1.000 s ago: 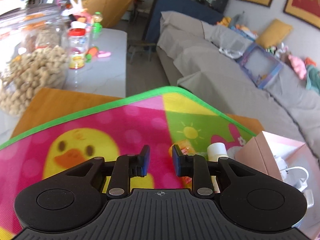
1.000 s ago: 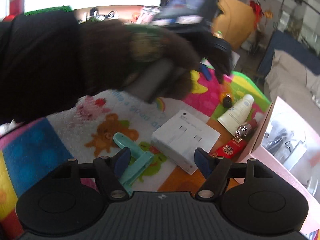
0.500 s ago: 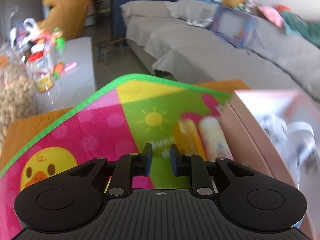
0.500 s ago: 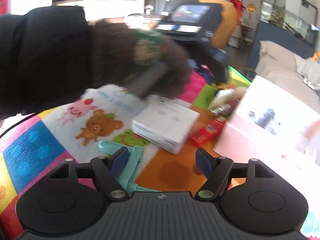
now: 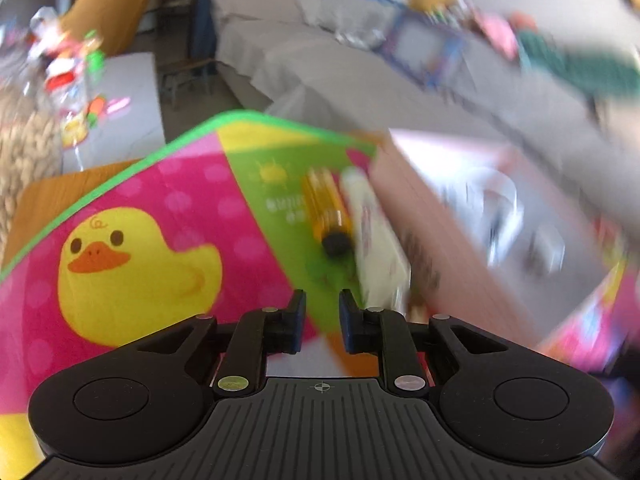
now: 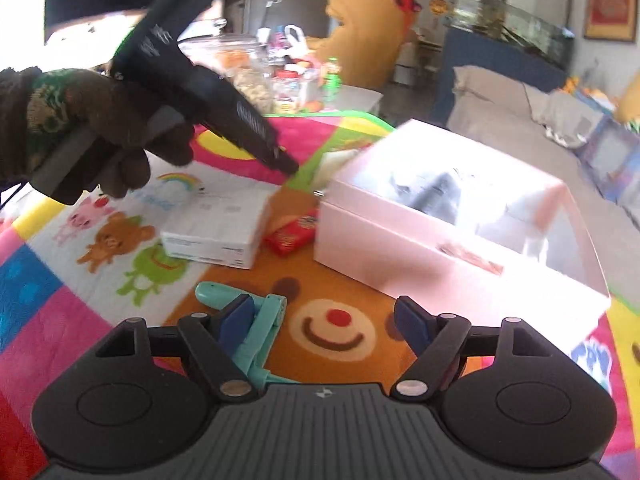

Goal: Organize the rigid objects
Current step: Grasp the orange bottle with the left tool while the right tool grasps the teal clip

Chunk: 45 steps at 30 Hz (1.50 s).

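Left gripper (image 5: 322, 322) is hovering over the cartoon play mat (image 5: 160, 216), fingers nearly closed with only a narrow gap, gripping nothing. At its 12 o'clock an amber bottle with a dark cap (image 5: 326, 210) is lying on the green patch of mat, a white tube (image 5: 374, 236) lying just beside it at 1 o'clock; both blurred. The pink box (image 5: 472, 216) is sitting at 2 o'clock, contents smeared by motion. From the right wrist view, the right gripper (image 6: 326, 324) is standing spread wide and empty above the bear-face patch of the mat (image 6: 336, 328). A teal plastic clip (image 6: 256, 332) is lying at 9 o'clock, partly behind the left-hand finger. A white carton (image 6: 216, 224) is resting at 11 o'clock, a red packet (image 6: 294, 234) just beside it toward the pink box (image 6: 452, 224) at 1 o'clock. The gloved left hand (image 6: 100, 136) is showing at 10 o'clock, holding the other gripper tool.
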Motion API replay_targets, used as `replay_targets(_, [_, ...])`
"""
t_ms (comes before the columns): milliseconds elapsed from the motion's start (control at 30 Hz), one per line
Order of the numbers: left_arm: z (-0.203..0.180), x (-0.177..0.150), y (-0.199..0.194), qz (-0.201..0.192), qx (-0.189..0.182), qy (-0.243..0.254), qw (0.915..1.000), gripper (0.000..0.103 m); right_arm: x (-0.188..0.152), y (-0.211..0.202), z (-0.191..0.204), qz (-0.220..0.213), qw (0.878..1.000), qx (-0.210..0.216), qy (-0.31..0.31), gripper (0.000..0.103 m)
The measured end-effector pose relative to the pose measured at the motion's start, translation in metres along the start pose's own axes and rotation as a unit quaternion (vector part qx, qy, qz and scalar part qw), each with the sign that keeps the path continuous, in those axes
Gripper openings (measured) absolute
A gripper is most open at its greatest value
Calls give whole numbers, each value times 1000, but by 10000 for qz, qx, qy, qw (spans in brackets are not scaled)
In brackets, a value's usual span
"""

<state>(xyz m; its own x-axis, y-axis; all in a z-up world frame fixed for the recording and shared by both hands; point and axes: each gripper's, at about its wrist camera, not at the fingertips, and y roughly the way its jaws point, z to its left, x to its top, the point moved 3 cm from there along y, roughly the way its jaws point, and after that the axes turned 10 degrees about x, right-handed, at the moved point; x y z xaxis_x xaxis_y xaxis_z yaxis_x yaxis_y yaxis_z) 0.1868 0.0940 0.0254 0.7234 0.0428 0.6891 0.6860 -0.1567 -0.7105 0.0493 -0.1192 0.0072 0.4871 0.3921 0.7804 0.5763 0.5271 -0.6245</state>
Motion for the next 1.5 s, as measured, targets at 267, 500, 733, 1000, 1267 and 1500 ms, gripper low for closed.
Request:
replay_targets(267, [-19,68,52,-64,424,-469,9980,20,-7,-3,-13,-161,9987,184,443,82])
replay_targets(500, [-31,69,80,189,639,-17,9978,31,-7,2,-19,-110,9969,316,714,86])
replay_targets(733, [-11,32,43,316,264,-21,9991,31,-7,3,-19,-100,9968,295,736,87])
replay_targets(1000, [31,-39,-30,181,346,-341,9987,31,-7,3,-17,-90,9974,195,693,91])
replay_targets(1267, [61,-102,-87,-6,264,-924,9954,32,-8,0,-16,-52,9974,60,715,93])
replay_targets(1500, [51,-131,-101,-198,446,-1027,9935,32,-13,-2,-24,-33,9950,67,995,94])
